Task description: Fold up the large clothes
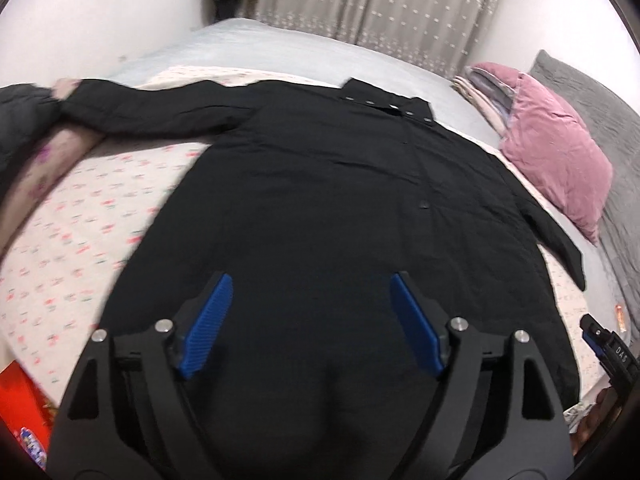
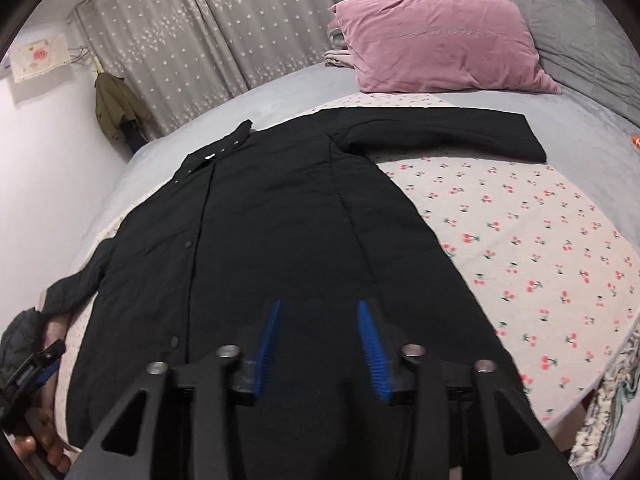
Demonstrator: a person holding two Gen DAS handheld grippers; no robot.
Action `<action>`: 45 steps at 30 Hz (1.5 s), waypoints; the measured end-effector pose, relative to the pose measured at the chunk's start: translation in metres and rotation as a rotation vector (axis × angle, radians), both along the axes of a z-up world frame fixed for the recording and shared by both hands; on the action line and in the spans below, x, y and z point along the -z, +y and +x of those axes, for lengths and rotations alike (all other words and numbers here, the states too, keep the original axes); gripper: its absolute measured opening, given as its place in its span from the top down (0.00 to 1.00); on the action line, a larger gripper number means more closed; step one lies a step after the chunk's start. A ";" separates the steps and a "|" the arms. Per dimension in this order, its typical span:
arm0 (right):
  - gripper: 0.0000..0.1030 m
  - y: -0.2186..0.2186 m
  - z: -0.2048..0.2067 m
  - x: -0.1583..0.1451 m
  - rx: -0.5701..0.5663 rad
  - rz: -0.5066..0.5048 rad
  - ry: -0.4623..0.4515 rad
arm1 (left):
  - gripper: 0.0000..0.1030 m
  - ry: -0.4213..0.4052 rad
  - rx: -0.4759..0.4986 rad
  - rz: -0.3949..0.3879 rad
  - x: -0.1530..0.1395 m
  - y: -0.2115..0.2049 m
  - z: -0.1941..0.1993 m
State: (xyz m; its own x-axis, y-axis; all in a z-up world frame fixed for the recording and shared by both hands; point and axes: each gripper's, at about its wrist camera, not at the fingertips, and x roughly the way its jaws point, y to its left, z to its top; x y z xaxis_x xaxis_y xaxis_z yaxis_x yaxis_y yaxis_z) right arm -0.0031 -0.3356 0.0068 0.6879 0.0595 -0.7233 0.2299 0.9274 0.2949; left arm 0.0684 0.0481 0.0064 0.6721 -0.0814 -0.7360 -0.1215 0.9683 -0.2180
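Note:
A long black coat (image 1: 320, 184) lies spread flat, front up, on a cherry-print blanket (image 1: 100, 232) on the bed, collar far, hem near me. One sleeve (image 1: 152, 108) stretches out left, the other (image 2: 440, 132) right. My left gripper (image 1: 310, 280) is open and empty above the coat's lower part. My right gripper (image 2: 319, 306) is open and empty above the hem; the coat (image 2: 280, 240) fills its view. The right gripper also shows at the left wrist view's edge (image 1: 600, 344), the left gripper at the right wrist view's edge (image 2: 36, 364).
A pink pillow (image 2: 436, 44) and folded cloths (image 1: 480, 88) lie at the bed's head by a grey quilt (image 2: 580, 8). Dark bundled clothing (image 1: 20, 120) lies past the left sleeve. A curtain (image 2: 200, 20) and a hanging jacket (image 2: 116, 108) stand behind. A red box (image 1: 20, 412) sits at lower left.

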 end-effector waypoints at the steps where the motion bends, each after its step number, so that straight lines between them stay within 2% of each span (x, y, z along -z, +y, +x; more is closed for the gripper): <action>1: 0.41 -0.001 0.004 -0.001 0.014 -0.011 -0.015 | 0.20 0.007 0.018 -0.004 0.001 -0.006 0.008; 4: 0.38 -0.007 0.014 0.000 0.051 -0.029 -0.036 | 0.20 0.035 0.042 -0.014 0.003 -0.022 0.030; 8: 0.37 -0.023 0.028 0.010 0.090 0.021 -0.046 | 0.20 0.088 0.052 -0.013 -0.006 -0.044 0.065; 11: 0.37 -0.030 0.041 0.019 0.105 0.059 -0.019 | 0.17 0.094 0.083 0.001 -0.013 -0.057 0.088; 13: 0.37 -0.035 0.048 0.023 0.100 0.077 -0.012 | 0.09 0.083 0.081 0.048 -0.010 -0.067 0.105; 15: 0.37 -0.035 0.054 0.024 0.086 0.081 -0.003 | 0.09 0.089 0.054 0.104 0.005 -0.070 0.113; 19: 0.37 -0.036 0.061 0.023 0.032 0.077 -0.007 | 0.09 0.167 0.020 0.112 0.034 -0.053 0.125; 21: 0.37 -0.036 0.073 0.025 -0.006 0.056 0.020 | 0.09 0.158 -0.001 0.108 0.037 -0.042 0.123; 25: 0.37 -0.054 0.095 0.025 -0.030 0.091 0.052 | 0.09 0.134 -0.028 0.108 0.035 -0.023 0.114; 29: 0.36 -0.111 0.114 0.029 0.082 0.201 0.053 | 0.09 0.107 -0.043 0.082 0.034 -0.012 0.117; 34: 0.36 -0.218 0.132 0.058 0.359 0.287 0.092 | 0.09 0.119 -0.028 0.061 0.035 -0.009 0.121; 37: 0.36 -0.264 0.127 0.071 0.482 0.382 0.055 | 0.09 0.115 -0.027 0.074 0.035 -0.010 0.121; 45: 0.36 -0.321 0.155 0.100 0.607 0.470 0.015 | 0.09 0.125 -0.042 0.069 0.035 -0.002 0.131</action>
State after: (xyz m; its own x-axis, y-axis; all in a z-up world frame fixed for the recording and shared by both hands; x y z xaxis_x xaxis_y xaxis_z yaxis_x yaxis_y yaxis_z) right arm 0.1524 -0.6562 -0.0933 0.6885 -0.0216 -0.7249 0.6658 0.4151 0.6200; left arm 0.1996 0.0463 -0.0286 0.5766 -0.0013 -0.8171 -0.1839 0.9741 -0.1313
